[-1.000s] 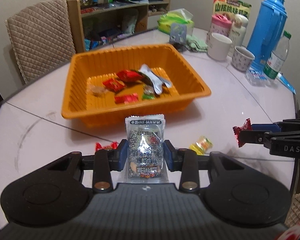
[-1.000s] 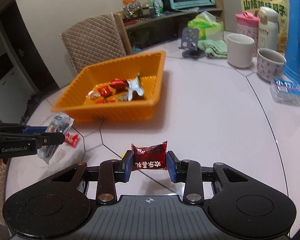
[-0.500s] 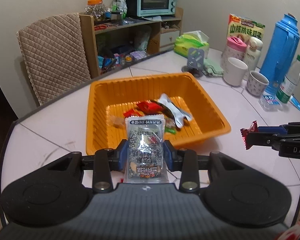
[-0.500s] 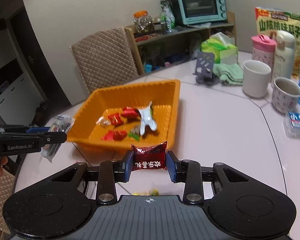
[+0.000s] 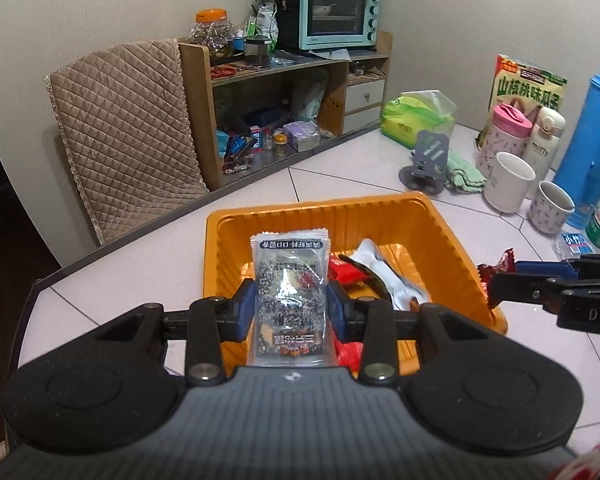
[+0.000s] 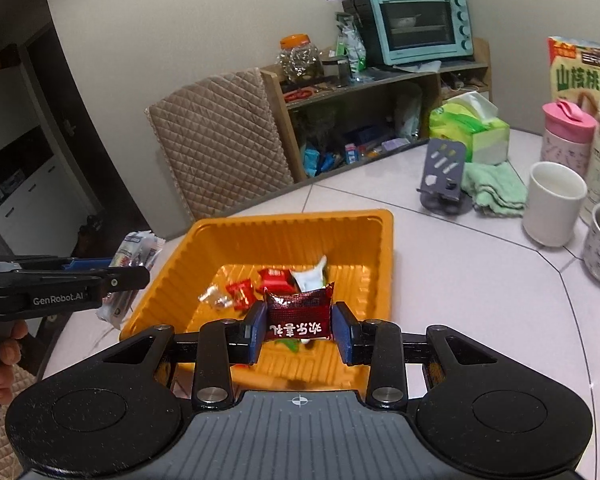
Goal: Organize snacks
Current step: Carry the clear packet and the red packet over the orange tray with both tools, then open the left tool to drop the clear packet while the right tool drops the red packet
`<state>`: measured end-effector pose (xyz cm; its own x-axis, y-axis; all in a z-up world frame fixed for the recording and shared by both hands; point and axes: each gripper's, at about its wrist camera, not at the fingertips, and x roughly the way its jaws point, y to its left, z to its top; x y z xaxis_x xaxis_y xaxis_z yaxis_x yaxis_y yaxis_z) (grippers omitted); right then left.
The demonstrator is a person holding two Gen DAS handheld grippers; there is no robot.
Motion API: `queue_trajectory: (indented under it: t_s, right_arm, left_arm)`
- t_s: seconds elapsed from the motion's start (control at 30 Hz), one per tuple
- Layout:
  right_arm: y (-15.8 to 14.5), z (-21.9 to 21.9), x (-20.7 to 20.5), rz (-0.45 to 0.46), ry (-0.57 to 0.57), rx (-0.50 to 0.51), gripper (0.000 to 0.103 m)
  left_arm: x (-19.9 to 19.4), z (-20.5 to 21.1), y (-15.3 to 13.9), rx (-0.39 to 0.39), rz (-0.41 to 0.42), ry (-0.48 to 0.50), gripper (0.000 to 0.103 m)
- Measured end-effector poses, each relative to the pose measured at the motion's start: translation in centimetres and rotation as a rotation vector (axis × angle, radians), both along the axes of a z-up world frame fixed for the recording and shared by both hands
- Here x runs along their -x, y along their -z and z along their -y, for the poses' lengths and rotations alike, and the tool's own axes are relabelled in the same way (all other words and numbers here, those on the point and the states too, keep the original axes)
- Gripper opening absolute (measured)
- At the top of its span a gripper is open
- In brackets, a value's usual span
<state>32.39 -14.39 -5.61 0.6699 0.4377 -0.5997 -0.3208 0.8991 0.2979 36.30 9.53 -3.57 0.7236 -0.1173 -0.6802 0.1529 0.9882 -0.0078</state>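
Over the orange tray: both grippers hang above it, each with a snack in its jaws.
Left gripper: jaws pinch a clear snack packet by its two long sides; the packet stands upright with its printed white top edge away from the camera, over the near-left part of the tray.
Right gripper: jaws pinch a dark red candy wrapper with white characters, held flat and level over the near wall of the tray.
Right gripper from the left wrist view: it reaches in from the right, the crinkled red wrapper end sticking out just beside the tray's right rim.
Left gripper from the right wrist view: it reaches in from the left, its packet hanging just outside the tray's left rim.
Orange tray: ribbed walls, sitting on the pale desk; inside lie several red-wrapped candies, a white pouch and a small clear-wrapped sweet.
Desk, far side: a white mug, a patterned cup, a green cloth, a grey phone stand, a tissue pack and a pink flask.
Behind the desk: a quilted chair and a wooden shelf carrying a mint-green toaster oven.
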Motion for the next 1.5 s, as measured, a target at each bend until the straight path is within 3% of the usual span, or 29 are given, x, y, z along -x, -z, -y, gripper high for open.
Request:
queue_trajectory:
  t_s: [0.5, 0.9, 1.27, 1.5]
  right_arm:
    - [2.1, -1.4, -4.0, -0.056, -0.01, 0.018, 0.036]
    - [3.5, -1.6, -4.5, -0.091, -0.011, 0.033, 0.036]
    - [3.5, -1.4, -4.9, -0.101, -0.005, 0.032, 0.036]
    - [3.2, -1.1, -4.9, -0.107, -0.006, 0.02, 0.036]
  left_arm:
    - [-4.1, 0.2, 3.2, 0.009, -0.061, -0.017, 0.034]
    - [-5.1, 0.4, 6.0, -0.002, -0.12, -0.014, 0.035]
    - [-5.5, 0.6, 6.9, -0.001, -0.146, 0.01, 0.035]
    - [-5.1, 0.5, 6.1, -0.005, -0.121, 0.026, 0.036]
